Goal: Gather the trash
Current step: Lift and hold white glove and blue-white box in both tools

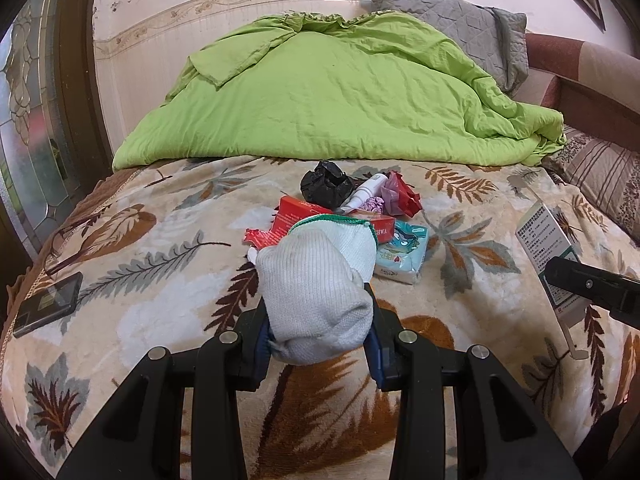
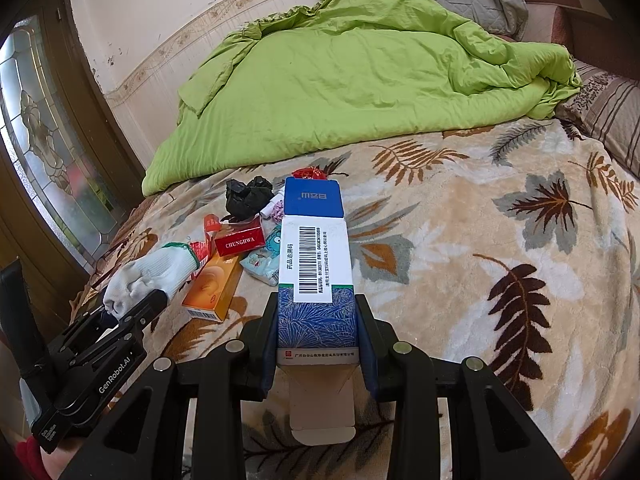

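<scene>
Fingers point(image 2: 365, 320) clamp blue box point(image 2: 314, 240) lengthwise, pointing bedward.

"CHUNGHWA" on the red cigarette pack point(image 2: 239, 241); "GenRobot.AI" on the left gripper point(image 2: 120, 312).

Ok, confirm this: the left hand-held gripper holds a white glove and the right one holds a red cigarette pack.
Wrong on the right hand-held gripper: the right wrist view shows it clamped on a blue and white box. The red cigarette pack lies on the bed. The left hand-held gripper does hold the white glove.

A home bedroom: a bed under a leaf-patterned blanket point(image 1: 480, 360), green duvet point(image 1: 340, 100) and pillow point(image 1: 460, 28) at twelve o'clock.
</scene>
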`<state>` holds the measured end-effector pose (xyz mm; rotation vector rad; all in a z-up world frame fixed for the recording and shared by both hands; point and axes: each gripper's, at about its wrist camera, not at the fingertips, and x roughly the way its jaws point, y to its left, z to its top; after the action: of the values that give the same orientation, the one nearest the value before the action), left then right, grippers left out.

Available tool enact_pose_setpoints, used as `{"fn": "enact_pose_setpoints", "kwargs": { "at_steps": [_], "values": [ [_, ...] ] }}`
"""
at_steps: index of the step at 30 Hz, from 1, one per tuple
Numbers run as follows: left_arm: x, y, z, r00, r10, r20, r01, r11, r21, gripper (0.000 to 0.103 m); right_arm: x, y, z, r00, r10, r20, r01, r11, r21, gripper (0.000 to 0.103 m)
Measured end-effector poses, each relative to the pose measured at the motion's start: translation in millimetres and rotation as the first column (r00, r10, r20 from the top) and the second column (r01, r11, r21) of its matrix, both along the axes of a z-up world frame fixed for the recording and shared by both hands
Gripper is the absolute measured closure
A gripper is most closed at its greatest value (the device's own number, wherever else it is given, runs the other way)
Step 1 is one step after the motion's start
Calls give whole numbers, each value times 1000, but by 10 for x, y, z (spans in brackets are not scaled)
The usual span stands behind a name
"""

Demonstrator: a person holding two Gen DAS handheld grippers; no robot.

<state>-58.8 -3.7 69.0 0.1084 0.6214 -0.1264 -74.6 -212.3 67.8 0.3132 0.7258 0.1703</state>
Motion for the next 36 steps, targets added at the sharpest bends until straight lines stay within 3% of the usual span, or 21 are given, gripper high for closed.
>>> {"fn": "enact_pose_setpoints", "kwargs": {
  "at_steps": [36],
  "values": [
    [-62, -108, 42, 999, -43, 12, 44, 999, -33, 66, 1, -32, 5, 1000, -6, 4, 6, 1000, -5, 66]
  ]
}}
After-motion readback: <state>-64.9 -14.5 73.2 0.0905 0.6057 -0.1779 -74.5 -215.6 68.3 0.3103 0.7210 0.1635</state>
